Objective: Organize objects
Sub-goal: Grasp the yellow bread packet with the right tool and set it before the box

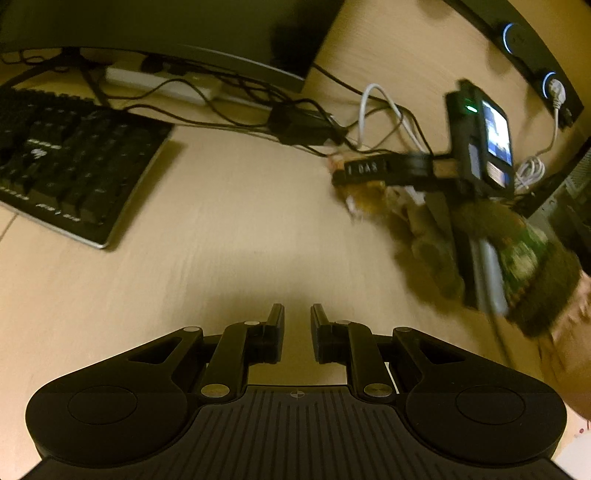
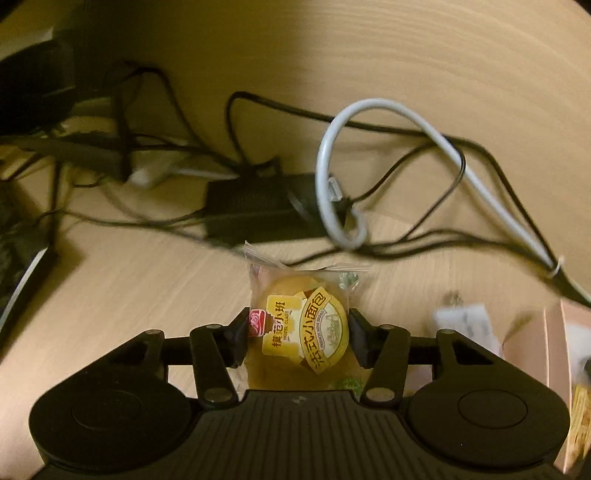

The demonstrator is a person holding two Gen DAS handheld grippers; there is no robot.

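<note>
1. Right gripper: its black two-finger jaws are pinched on a small clear-wrapped golden bread bun with a yellow printed label. One pad presses each side of the packet, which stands between the fingers with its crimped top edge pointing away from the gripper.
2. Left gripper: its black jaws are drawn together as far as they go, with only a narrow slot of table showing between the fingertips. Nothing is held.
3. Under both grippers lies a pale wood-grain tabletop.
4. Just beyond the held bun sits a flat black rectangular power adapter, with thin black cables trailing to either side of it.
5. A thick white cable bent in a loop lies across the adapter's right end, beyond and to the right of the right gripper.
6. To the right of the right gripper, at the frame edge, stands a pale pink box; its contents cannot be made out.
7. Ahead and left of the left gripper lies a black keyboard with a silver edge; beyond it stands a dark monitor.
8. In the left wrist view, the right gripper appears ahead and to the right, blurred, carried in a gloved hand.
</note>
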